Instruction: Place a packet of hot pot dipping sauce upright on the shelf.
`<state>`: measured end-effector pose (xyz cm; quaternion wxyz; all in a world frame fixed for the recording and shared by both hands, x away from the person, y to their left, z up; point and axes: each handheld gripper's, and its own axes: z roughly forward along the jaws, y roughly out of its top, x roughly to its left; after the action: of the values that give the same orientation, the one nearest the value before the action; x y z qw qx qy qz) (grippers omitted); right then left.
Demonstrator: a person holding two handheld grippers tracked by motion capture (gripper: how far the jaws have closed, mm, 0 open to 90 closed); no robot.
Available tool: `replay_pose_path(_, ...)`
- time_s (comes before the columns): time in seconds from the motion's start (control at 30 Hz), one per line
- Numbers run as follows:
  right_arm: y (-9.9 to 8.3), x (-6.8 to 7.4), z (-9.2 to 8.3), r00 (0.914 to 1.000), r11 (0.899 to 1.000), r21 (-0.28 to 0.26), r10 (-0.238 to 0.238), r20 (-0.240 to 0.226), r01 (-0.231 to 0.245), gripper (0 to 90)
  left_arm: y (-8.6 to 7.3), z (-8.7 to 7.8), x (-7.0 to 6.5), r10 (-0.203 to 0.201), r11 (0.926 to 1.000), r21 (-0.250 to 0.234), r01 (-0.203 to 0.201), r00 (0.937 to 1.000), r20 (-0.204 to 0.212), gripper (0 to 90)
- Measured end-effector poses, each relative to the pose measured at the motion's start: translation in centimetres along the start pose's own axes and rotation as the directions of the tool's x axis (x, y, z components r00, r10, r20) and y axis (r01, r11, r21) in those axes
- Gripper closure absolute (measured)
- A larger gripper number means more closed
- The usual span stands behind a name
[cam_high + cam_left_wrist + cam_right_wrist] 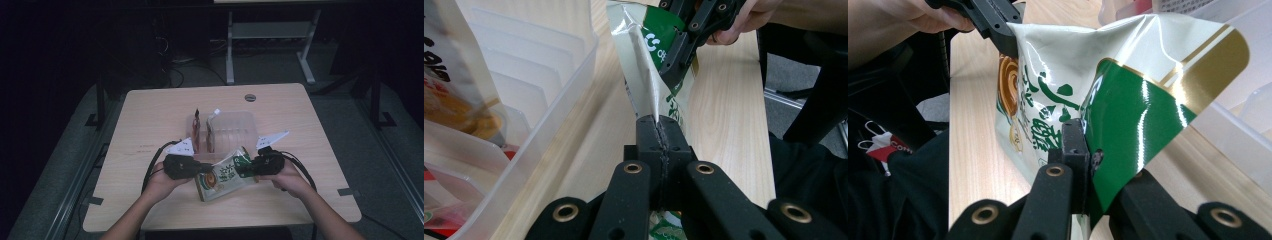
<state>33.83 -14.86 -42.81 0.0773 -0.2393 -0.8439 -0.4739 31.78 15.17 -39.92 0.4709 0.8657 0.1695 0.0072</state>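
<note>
A green, cream and gold snack pouch (224, 174) hangs between my two grippers just above the table's front middle. My left gripper (202, 169) is shut on the pouch's left edge; in the left gripper view its jaws pinch the cream side seam of the pouch (644, 75). My right gripper (246, 168) is shut on the pouch's right side; in the right gripper view the jaws clamp the glossy green and gold panel of the pouch (1128, 100). The other gripper (998, 22) grips the far edge there.
A clear plastic rack tray (240, 125) with dividers stands just behind the pouch, holding two upright packets (197, 131) at its left end. In the left gripper view the tray's wall (549, 95) lies close on the left. A wooden table (150, 115) has a grommet (250, 97) at the back.
</note>
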Motion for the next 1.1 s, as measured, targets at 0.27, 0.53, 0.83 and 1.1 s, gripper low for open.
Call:
replay_pose_path(0.27, 0.0, -0.3, -0.1, 0.9998, 1.0, 0.001, -0.004, -0.022, 0.004, 90.0, -0.3, 0.1, 0.0, 0.02, 0.9996, 0.019, -0.02, 0.9993, -0.031, 87.4)
replay_pose_path(0.53, 0.2, -0.1, -0.8, 0.9992, 1.0, -0.001, -0.023, -0.033, 0.023, 90.0, -0.5, -1.4, 0.7, -0.026, 0.9985, -0.05, 0.021, 0.9957, -0.089, 73.9)
replay_pose_path(0.83, 0.5, 0.4, -1.7, 0.9969, 0.998, -0.05, -0.033, -0.071, 0.029, 90.0, 0.1, -1.0, 0.1, 0.009, 0.9991, -0.04, -0.013, 0.9958, -0.091, 89.8)
replay_pose_path(1.1, 1.4, 1.7, -2.0, 0.9881, 0.994, -0.104, -0.058, -0.143, 0.043, 90.0, 1.9, 0.0, -0.4, 0.037, 0.9982, -0.042, -0.043, 0.991, -0.128, 89.9)
